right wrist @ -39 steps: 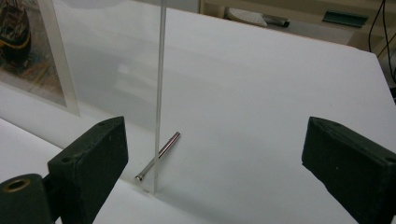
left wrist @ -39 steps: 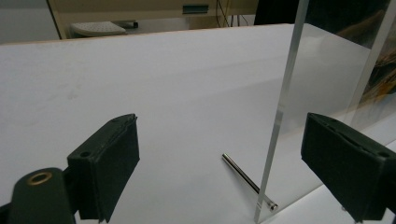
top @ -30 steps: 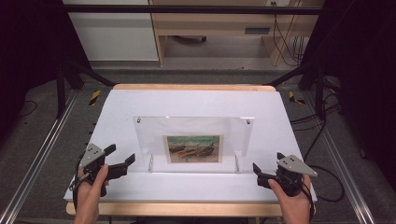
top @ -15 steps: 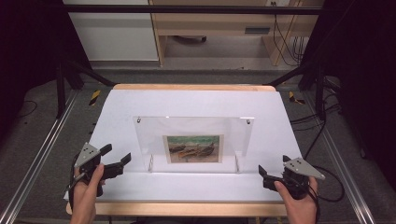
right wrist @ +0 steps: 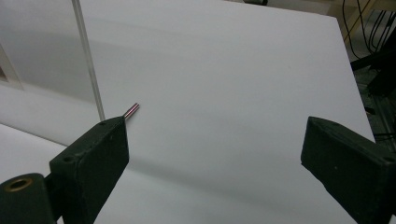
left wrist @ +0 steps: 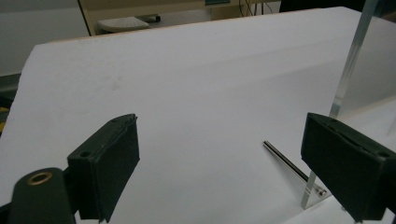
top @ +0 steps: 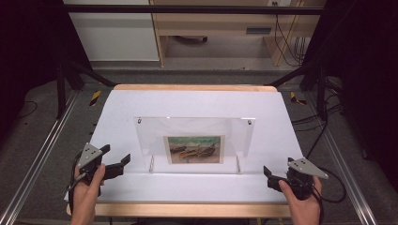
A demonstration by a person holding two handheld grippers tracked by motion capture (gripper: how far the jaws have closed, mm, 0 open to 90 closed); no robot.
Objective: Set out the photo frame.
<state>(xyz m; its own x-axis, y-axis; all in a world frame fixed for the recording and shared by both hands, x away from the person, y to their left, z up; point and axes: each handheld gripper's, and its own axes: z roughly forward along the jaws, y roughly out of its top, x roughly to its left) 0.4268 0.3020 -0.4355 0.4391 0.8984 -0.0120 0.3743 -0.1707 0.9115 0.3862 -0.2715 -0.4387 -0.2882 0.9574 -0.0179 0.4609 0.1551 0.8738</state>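
Each hand gripped a black tool with two blocky jaws. The left gripper [top: 117, 161] carried a grey three-cornered plate [top: 89, 153] on top, dotted with small dark screws; the right gripper [top: 268, 176] wore the same plate [top: 307, 167], its point towards 3 o'clock. A black cable [top: 337, 186] looped away from the right one. Up close, the jaws were matt black slabs with small round holes at the corners — and a brass-ringed hole [left wrist: 39, 178] showed at 7 o'clock. Forearms were bare, no sleeves.
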